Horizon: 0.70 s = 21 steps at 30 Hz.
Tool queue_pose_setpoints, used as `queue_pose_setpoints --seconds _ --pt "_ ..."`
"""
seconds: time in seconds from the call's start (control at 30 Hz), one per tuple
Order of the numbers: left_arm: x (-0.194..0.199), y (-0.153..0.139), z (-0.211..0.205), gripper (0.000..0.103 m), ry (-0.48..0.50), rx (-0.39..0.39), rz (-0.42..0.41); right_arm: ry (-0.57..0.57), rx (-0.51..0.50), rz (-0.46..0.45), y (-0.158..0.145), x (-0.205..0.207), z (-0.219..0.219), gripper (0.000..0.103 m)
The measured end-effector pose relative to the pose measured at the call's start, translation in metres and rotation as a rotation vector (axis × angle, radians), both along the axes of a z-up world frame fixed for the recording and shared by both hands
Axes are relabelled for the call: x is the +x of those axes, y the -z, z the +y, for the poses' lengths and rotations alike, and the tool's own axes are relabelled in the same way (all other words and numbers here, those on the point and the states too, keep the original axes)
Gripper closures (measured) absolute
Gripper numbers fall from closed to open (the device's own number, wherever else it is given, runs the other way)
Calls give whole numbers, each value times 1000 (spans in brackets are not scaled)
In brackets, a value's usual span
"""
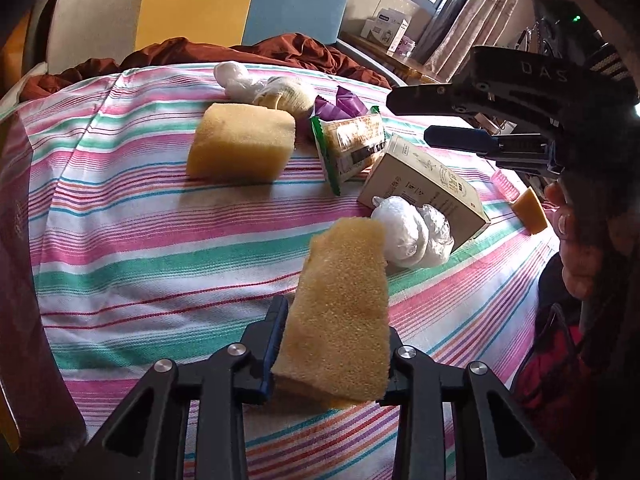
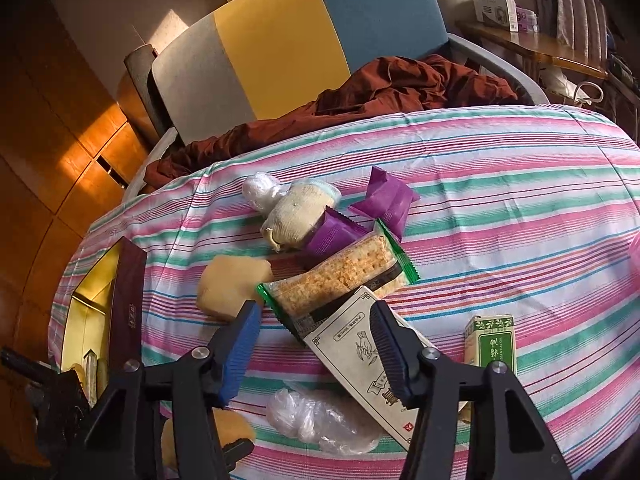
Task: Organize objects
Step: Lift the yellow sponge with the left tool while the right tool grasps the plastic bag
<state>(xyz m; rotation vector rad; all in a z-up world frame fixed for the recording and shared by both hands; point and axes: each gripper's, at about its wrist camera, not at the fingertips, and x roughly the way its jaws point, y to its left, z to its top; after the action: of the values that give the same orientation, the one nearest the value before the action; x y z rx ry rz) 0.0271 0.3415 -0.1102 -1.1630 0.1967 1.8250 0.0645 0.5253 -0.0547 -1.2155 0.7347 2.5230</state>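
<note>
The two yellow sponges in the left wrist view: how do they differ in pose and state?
The near sponge is clamped by the left gripper and stands on end, tilted; the far sponge lies flat and free on the striped cloth. The near sponge looks pressed narrow; the far sponge keeps its full block shape. Both are yellow and porous.

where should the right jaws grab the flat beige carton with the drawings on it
Take the flat beige cardboard carton across its two long edges, near the middle, coming down from above. It lies flat but angled on the striped cloth, so the wrist should roll to match. The right gripper, open, already straddles it. Stay clear of the crinkled clear plastic bundle at its near end and the green-edged cracker packet overlapping its far end.
</note>
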Motion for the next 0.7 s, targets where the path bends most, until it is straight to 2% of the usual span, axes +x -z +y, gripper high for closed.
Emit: queue_pose_setpoints --seconds 0.1,0.2,0.4,0.6,0.7 --pt "2 1 -1 67 9 4 19 -11 -8 4 -2 2 -3 52" --pt "5 2 -2 67 23 15 41 -51 -35 -9 -4 4 -9 52" --pt "4 2 -4 68 25 36 30 -199 49 -145 -1 10 -38 52" --pt "1 4 -9 68 15 62 3 -268 79 -229 10 4 -51 52" --pt "0 4 -11 68 16 64 3 -264 118 -303 23 -5 -53 52"
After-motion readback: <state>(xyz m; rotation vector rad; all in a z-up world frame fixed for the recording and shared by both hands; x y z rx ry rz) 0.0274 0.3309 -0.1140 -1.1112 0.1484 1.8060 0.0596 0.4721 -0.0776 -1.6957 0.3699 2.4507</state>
